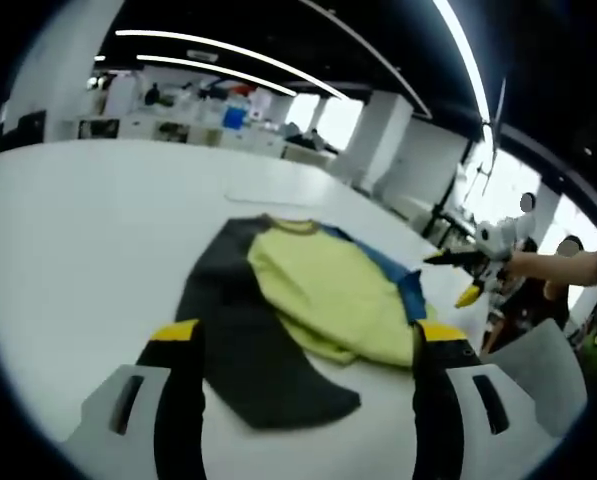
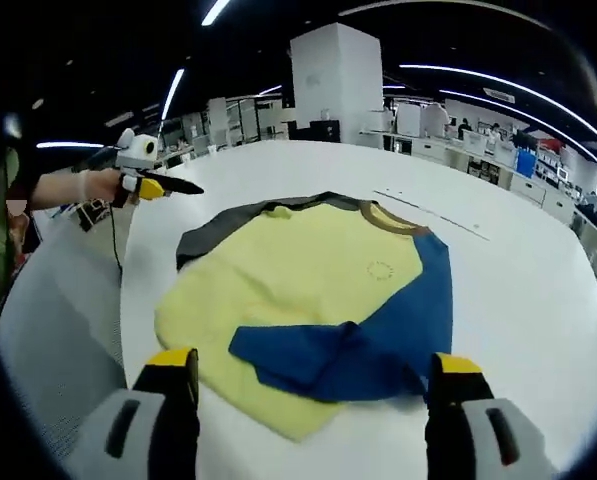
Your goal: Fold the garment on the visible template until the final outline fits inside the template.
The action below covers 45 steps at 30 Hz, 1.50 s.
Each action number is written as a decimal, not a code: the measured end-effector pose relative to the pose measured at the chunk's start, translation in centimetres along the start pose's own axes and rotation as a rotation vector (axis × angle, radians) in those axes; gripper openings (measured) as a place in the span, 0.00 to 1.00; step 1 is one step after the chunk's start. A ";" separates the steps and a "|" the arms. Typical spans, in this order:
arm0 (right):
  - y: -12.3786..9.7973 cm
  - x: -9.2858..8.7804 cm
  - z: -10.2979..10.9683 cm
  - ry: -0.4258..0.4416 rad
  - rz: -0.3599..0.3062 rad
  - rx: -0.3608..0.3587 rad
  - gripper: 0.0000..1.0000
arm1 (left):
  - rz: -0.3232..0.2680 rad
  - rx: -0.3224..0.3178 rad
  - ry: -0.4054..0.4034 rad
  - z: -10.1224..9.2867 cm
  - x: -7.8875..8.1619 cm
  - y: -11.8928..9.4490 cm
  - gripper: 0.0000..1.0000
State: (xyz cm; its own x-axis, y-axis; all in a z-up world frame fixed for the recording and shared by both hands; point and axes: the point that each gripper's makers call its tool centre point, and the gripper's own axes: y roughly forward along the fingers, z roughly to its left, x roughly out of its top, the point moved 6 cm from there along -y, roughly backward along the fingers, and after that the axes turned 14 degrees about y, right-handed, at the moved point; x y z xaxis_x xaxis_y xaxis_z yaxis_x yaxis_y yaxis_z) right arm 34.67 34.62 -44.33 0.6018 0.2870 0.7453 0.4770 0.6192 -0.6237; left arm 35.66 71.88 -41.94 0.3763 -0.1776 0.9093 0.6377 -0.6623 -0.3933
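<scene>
Your right gripper (image 2: 313, 385) hangs wide and empty just short of the garment (image 2: 308, 300), whose blue sleeve (image 2: 318, 360) lies folded across the yellow body directly ahead. Your left gripper (image 1: 306, 350) is equally wide and empty (dark sleeve (image 1: 263, 370) between its jaws), both held back, probably to judge the outline on the table (image 2: 518, 280).

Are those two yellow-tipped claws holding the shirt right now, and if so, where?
Nothing is held. The left gripper and the right gripper both hover open above the shirt, which lies flat on the white table, untouched by either.
</scene>
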 end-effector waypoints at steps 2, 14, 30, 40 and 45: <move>0.0 -0.1 0.5 -0.019 0.004 0.006 0.92 | -0.001 -0.003 0.001 -0.1 0.0 0.0 0.82; 0.8 0.0 2.3 -0.180 0.060 0.009 0.65 | -0.002 -0.002 -0.009 -0.1 -0.3 -0.2 0.82; 3.9 -0.5 4.1 -0.417 0.172 0.027 0.42 | -0.001 0.007 -0.025 0.1 -0.6 -0.5 0.82; 5.2 -1.2 4.4 -0.485 0.209 0.019 0.35 | -0.001 0.009 -0.035 0.1 -0.8 -0.6 0.82; 5.4 -1.1 4.1 -0.527 0.211 -0.002 0.30 | -0.004 0.008 -0.043 0.1 -0.8 -0.5 0.82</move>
State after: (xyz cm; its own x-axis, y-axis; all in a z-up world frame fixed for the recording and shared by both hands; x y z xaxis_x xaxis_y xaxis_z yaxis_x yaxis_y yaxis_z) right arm 33.97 40.67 -47.57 0.2834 0.7309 0.6209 0.3822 0.5077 -0.7721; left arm 35.10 72.48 -42.48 0.4020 -0.1431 0.9044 0.6447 -0.6572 -0.3905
